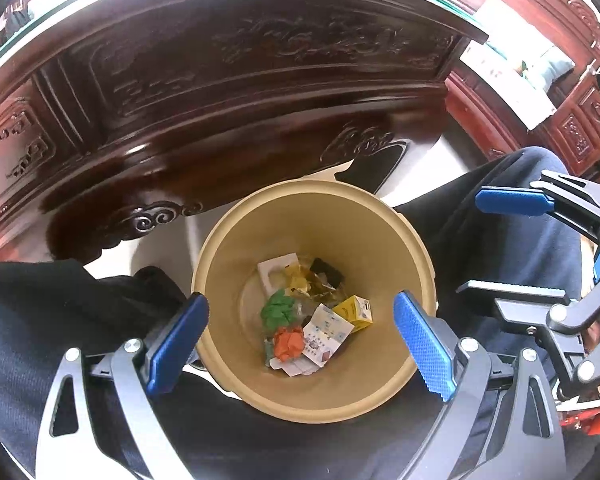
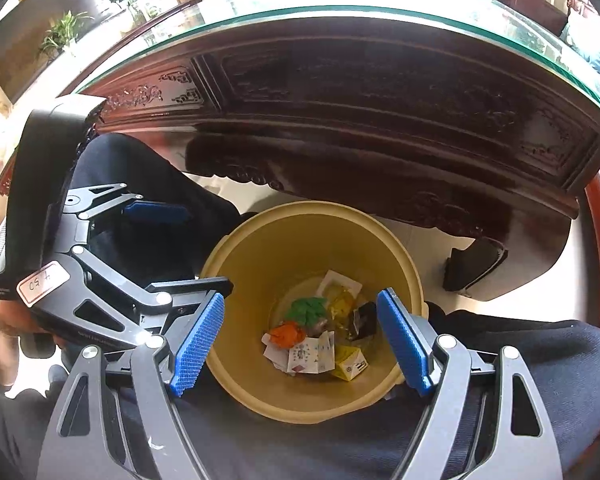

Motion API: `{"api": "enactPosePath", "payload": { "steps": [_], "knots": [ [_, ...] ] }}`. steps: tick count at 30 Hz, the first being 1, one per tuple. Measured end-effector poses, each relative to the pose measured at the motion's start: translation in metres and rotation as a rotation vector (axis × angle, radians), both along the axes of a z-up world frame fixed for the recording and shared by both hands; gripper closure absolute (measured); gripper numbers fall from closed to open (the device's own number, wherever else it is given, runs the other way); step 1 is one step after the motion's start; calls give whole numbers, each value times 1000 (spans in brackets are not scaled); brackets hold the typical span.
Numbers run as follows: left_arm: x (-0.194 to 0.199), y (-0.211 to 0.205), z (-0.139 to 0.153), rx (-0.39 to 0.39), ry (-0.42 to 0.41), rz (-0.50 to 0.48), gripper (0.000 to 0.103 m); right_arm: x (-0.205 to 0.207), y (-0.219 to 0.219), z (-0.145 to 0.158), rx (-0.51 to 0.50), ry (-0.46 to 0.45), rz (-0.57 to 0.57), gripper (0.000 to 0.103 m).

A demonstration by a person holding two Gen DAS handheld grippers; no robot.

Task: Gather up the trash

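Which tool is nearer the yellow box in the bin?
Hard to tell. Left tool and right tool both hang open over the bin, above the yellow box.

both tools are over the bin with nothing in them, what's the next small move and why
Probably lift both away from the bin and back toward the glass-topped table to look for more trash. The left tool and right tool both hang open and empty above it, and the crumpled green paper, orange paper and yellow box already lie at the bottom.
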State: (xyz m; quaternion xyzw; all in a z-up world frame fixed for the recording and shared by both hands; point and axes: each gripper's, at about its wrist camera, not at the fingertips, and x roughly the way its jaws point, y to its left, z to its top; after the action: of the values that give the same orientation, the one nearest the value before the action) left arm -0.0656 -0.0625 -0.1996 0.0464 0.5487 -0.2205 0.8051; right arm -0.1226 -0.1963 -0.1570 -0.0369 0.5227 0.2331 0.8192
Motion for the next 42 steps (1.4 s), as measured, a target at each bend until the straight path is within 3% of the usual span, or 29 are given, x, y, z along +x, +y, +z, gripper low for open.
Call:
{"api": "enactPosePath", "payload": {
  "steps": [22, 29, 32, 38, 42],
  "knots": [
    [1, -2, 4, 15, -20, 4, 9, -3, -1, -9, 2, 22, -16, 25],
    [5, 4, 27, 18, -109, 72, 6, 0, -4, 4, 22, -30, -28, 15],
    [6, 6, 50, 28, -187, 106, 5, 0, -5, 21, 36, -106, -52, 15],
    [15, 19, 126, -4, -426, 205, 4, 5, -11, 95, 102, -427, -160, 9],
    [24, 29, 176, -37, -571, 313, 4, 17, -14, 134, 167, -540, -228, 8]
  ]
}}
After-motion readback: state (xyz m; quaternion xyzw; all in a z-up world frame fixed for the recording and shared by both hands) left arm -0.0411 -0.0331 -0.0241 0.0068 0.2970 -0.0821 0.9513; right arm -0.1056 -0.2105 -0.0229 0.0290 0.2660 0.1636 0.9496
